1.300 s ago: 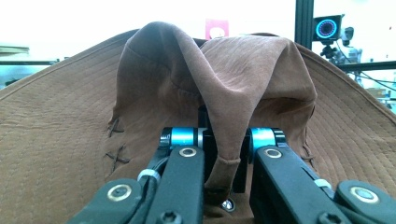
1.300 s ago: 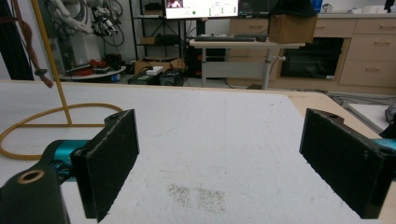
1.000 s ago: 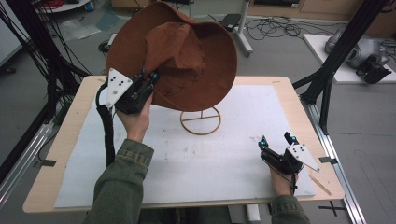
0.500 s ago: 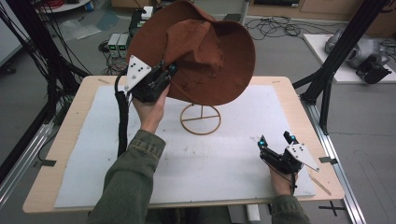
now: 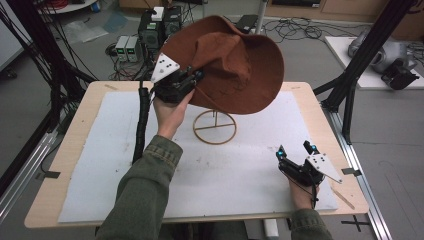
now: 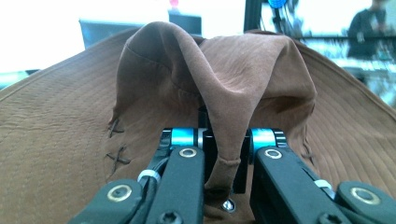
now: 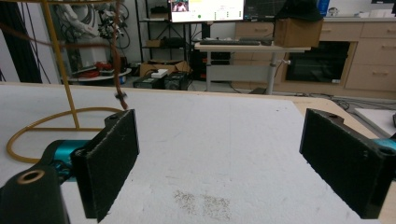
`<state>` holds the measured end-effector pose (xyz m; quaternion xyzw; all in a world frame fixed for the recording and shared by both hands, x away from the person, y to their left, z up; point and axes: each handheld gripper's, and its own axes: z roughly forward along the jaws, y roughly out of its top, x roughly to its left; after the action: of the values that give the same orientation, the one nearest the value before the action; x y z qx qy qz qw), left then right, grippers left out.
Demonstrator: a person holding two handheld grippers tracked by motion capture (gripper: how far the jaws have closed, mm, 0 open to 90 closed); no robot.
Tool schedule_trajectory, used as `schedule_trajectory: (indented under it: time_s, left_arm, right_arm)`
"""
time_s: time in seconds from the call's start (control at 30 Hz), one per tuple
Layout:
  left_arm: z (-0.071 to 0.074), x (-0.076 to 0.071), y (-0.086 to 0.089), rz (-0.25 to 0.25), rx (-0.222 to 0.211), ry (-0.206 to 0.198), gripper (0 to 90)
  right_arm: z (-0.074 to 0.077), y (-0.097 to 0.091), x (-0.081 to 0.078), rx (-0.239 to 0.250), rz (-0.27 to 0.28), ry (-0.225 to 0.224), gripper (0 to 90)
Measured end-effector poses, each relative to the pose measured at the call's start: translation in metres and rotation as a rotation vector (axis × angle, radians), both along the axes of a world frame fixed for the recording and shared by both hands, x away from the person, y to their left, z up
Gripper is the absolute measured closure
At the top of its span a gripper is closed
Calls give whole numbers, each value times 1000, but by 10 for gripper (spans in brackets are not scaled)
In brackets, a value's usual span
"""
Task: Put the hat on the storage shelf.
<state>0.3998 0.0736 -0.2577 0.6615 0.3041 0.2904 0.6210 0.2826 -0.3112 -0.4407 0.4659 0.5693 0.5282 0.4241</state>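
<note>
A wide brown brimmed hat (image 5: 235, 67) is held up above the table, tilted over a thin gold wire stand (image 5: 215, 127) with a ring base. My left gripper (image 5: 196, 78) is shut on the hat's brim at its left side. In the left gripper view a fold of the brown hat (image 6: 224, 116) is pinched between the two black jaws, with the crown beyond. My right gripper (image 5: 296, 150) rests low on the white mat near the table's front right, open, with nothing between its pads (image 7: 114, 149). The stand (image 7: 56, 70) rises to the left in the right gripper view.
A white mat (image 5: 240, 185) covers the wooden table (image 5: 75, 150). Black frame posts (image 5: 360, 65) stand at the right and left edges. Electronics boxes and cables (image 5: 145, 35) lie on the floor behind the table.
The left gripper has carried the hat to the right and a little up, so that the hat now hangs over the wire stand. The right gripper has stayed where it was.
</note>
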Motion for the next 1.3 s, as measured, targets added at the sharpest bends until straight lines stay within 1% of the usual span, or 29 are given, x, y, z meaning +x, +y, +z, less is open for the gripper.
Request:
schedule_trajectory:
  time_s: [0.1, 0.2, 0.3, 0.47, 0.5, 0.6, 0.93, 1.07, 1.13, 1.2, 1.27, 1.3]
  left_arm:
    - [-4, 4, -4, -25, 35, 48, 873]
    - [-6, 7, -4, -41, 43, 81, 872]
    - [-7, 8, -3, -52, 52, 99, 872]
    - [-7, 8, -4, -60, 66, 111, 871]
    - [-8, 8, -4, -58, 73, 113, 871]
    - [-9, 8, -6, -50, 75, 115, 868]
    - [-9, 8, -5, -54, 70, 127, 861]
    - [-10, 8, -5, -54, 68, 126, 849]
    - [-11, 8, -4, -55, 57, 132, 823]
    - [-11, 8, -5, -56, 56, 137, 820]
    - [-11, 8, -4, -53, 52, 140, 779]
    - [-12, 8, -4, -54, 46, 141, 779]
  right_arm:
    - [0, 2, 0, -1, 4, 7, 111]
    - [0, 2, 0, -5, 5, 1, 111]
    - [0, 2, 0, -4, 4, 7, 111]
    - [0, 1, 0, -7, 3, 0, 111]
    - [0, 1, 0, -7, 3, 0, 111]
    - [0, 1, 0, -3, 4, 3, 111]
    - [0, 0, 0, -1, 0, 0, 111]
    - [0, 0, 0, -2, 0, -3, 111]
    - [0, 0, 0, -2, 1, -2, 111]
    - [0, 0, 0, -2, -1, -1, 111]
    - [0, 0, 0, 0, 0, -2, 111]
    - [0, 0, 0, 0, 0, -2, 111]
